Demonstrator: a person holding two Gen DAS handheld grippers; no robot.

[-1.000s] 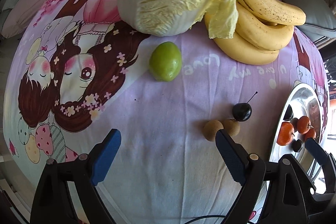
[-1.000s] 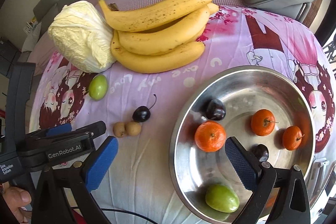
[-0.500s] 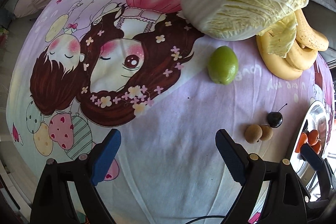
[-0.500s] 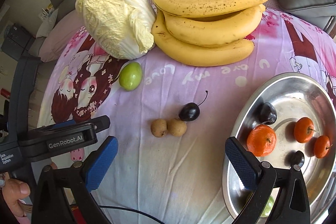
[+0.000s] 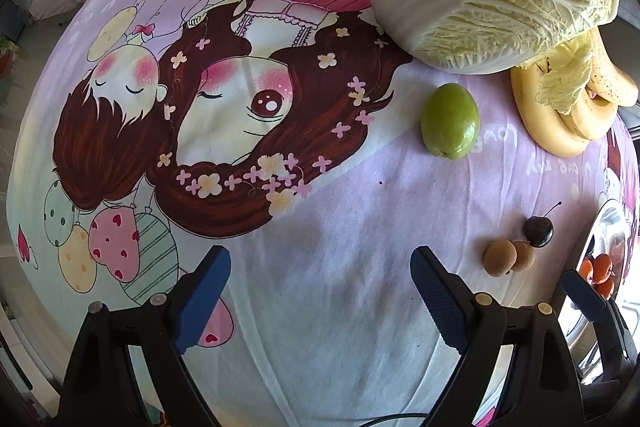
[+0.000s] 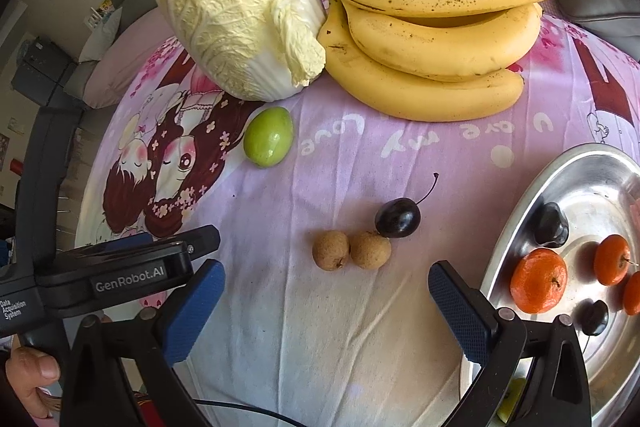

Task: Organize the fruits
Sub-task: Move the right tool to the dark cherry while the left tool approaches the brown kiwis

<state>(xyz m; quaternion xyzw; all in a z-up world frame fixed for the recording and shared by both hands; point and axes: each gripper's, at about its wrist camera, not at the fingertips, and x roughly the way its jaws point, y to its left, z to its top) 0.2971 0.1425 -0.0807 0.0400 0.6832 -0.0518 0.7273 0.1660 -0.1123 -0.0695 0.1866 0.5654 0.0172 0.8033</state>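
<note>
Loose fruit waiting on the worktop [image 5: 352, 307], both tools wide and empty.
Left view: left tool [image 5: 320, 291] is hovering over bare cloth, green fruit [image 5: 450, 121] far right, risking a miss. Right view: right tool [image 6: 326, 305] is nearing two longans [image 6: 350, 250] touching the cherry [image 6: 398, 218]; one could roll, short of the steel tray [image 6: 520, 211].

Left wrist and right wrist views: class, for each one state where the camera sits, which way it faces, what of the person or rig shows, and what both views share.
Left wrist: sits on the left hand-held gripper, facing down at the cartoon cloth; its open blue-padded fingers show, empty.
Right wrist: sits on the right hand-held gripper, tilted down toward the steel tray; its open fingers, the left hand-held gripper and a thumb show.
Shared: napa cabbage, bananas, green fruit, cherry, two longans.
</note>
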